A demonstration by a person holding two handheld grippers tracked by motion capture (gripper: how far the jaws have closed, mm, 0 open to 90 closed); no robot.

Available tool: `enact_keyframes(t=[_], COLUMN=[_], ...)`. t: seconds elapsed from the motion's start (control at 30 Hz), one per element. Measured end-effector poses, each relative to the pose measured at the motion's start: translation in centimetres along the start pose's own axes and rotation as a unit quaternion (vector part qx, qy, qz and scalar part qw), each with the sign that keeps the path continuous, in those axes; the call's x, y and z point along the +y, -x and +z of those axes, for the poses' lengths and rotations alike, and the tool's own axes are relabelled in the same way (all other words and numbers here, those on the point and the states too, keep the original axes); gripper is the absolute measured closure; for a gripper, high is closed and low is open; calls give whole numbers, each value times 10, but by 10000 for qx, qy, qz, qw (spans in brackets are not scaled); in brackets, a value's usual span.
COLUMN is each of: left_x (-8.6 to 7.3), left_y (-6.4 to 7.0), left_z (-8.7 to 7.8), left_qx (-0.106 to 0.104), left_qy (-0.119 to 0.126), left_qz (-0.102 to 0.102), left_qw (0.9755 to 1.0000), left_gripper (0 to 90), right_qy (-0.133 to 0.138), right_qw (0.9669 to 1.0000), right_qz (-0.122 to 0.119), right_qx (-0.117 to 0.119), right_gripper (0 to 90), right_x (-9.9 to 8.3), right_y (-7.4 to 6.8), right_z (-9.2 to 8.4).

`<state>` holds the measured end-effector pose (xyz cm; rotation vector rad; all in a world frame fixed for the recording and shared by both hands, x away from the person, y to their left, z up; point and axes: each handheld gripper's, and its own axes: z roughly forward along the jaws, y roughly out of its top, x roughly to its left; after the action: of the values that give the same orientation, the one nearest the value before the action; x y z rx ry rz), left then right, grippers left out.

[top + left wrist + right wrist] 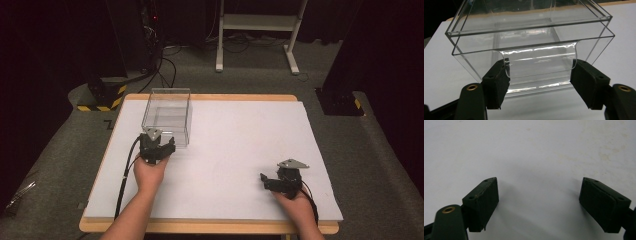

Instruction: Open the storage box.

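1. Forearms enter over the counter's near edge, a two-jaw gripper in each hand; the right gripper [281, 181] sits close to the near right corner, its jaws spread wide over bare white surface and grasping nothing.
2. Further up, the left gripper [159, 145] points at a clear plastic box [167, 115] that stands towards the far left corner of the counter [240, 150], its far end close to the far edge.
3. Seen from the left gripper view, the box [529, 37] has thin, see-through walls, and its near wall carries a scooped cut-out in the upper rim. The jaws stand released — one pad either side of that cut-out, just at the wall.
4. Whether either pad actually touches the plastic is hard to say, since the glare and transparency blur the line.
5. Handling, as a judgement: the box looks empty, so it should be light; it is rigid, smooth and likely slippery, and could crack or skate away under a hard squeeze.
6. Best hold is probably the near wall itself at the cut-out — one jaw inside, one outside, gently clenched.
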<state>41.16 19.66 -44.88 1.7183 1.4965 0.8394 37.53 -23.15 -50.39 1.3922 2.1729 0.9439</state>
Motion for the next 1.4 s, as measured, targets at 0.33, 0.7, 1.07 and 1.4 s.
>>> enact_keyframes(t=[0.33,0.7,1.07,1.4], left_x=[-12,-28,-44,-62], left_y=[4,7,9,14], left_z=[-18,-42,-64,-81], left_qx=[-18,-33,-70,-74], left_qy=[23,10,61,95], left_qz=[24,67,86,109], left_qw=[10000,10000,9999,9999], left_gripper=[327,327,327,327], right_qy=[1,4,2,-7], right_qw=[10000,10000,10000,10000], right_qz=[0,2,-3,-4], right_qx=[3,7,-1,-10], right_gripper=[159,159,159,159], right_x=[0,0,0,0], right_y=[0,0,0,0], right_z=[0,0,0,0])
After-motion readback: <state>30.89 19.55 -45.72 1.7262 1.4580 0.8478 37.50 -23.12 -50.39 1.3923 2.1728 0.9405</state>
